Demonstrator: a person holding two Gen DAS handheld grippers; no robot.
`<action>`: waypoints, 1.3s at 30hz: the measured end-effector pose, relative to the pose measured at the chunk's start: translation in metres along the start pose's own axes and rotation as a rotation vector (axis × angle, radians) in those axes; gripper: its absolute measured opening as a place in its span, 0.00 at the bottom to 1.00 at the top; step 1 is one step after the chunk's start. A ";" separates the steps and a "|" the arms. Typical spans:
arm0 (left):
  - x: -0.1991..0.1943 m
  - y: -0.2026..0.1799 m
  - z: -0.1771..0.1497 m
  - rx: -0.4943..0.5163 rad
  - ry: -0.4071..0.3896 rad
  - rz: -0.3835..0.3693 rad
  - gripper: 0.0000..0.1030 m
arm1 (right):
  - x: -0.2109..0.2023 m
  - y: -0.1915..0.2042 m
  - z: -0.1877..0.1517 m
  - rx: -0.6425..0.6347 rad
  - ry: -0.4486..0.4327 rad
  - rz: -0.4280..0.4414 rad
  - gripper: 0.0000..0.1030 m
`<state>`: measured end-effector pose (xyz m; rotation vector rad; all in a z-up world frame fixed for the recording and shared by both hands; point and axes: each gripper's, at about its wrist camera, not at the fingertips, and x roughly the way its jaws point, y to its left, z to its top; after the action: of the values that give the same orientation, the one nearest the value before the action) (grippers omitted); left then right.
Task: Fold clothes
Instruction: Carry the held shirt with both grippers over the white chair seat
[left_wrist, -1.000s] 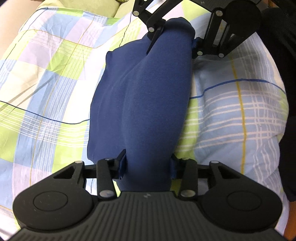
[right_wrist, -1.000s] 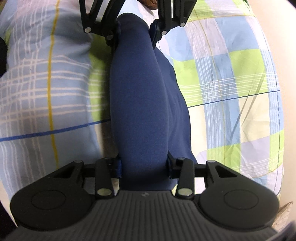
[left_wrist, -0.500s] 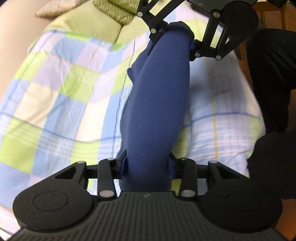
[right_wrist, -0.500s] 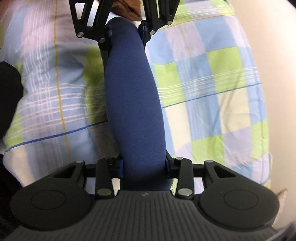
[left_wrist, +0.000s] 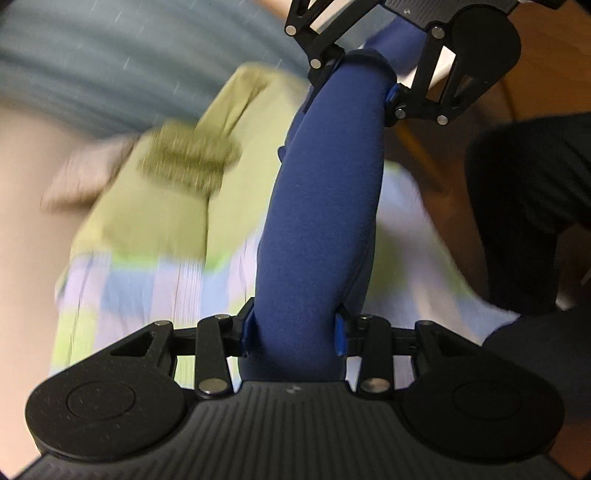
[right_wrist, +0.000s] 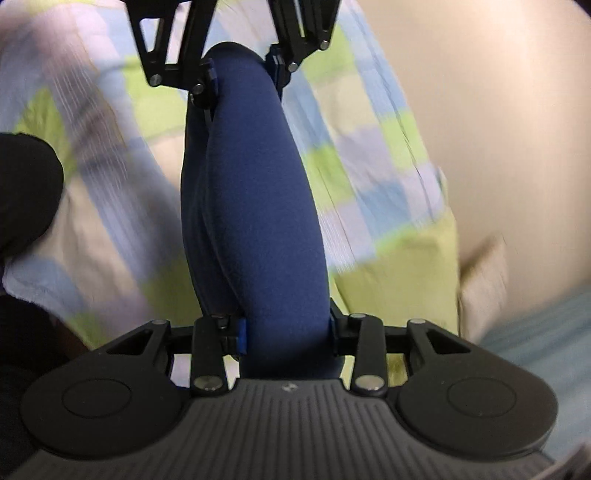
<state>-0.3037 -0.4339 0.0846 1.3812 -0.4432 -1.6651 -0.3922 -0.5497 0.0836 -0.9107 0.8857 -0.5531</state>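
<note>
The left claw (left_wrist: 293, 330) was clamped on the near end of a dark blue, soft fleece garment (left_wrist: 325, 206) that was bunched into a thick roll, its blue pads (left_wrist: 248, 328) pressed into the cloth on either side. From that grip the roll ran straight ahead and slightly upward, its long axis lying along the line the claw pointed, and ended in the right claw (left_wrist: 352, 79), which faced back toward the camera and pinched the far end.

In the right wrist view the arrangement mirrored: the right claw (right_wrist: 286, 330) squeezed the dark blue roll (right_wrist: 255, 206) at its near end, and the roll stretched away lengthwise to the left claw (right_wrist: 243, 72) at the top, which gripped the other end. A looser fold of the same fabric hung along the roll's left side there. The garment was suspended between the two claws, clear of the bed.

Beneath and beyond the roll lay a blurred checked bedsheet of green, blue and lilac squares (right_wrist: 373, 158), with a plain yellow-green pillow (left_wrist: 159, 206) further off to the left of the left claw. A person's dark-clothed leg (left_wrist: 528, 206) stood to its right.
</note>
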 end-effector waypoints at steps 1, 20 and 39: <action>0.009 -0.002 0.025 0.032 -0.044 -0.017 0.44 | -0.007 -0.005 -0.016 0.022 0.036 -0.016 0.32; 0.254 -0.012 0.382 0.289 -0.574 -0.129 0.44 | -0.012 -0.128 -0.337 0.302 0.647 -0.397 0.32; 0.382 -0.153 0.326 0.461 -0.631 -0.203 0.49 | 0.043 0.024 -0.397 0.402 0.717 -0.334 0.40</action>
<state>-0.6524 -0.7454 -0.1539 1.2113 -1.1357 -2.2624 -0.7023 -0.7428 -0.0799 -0.4816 1.2045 -1.3467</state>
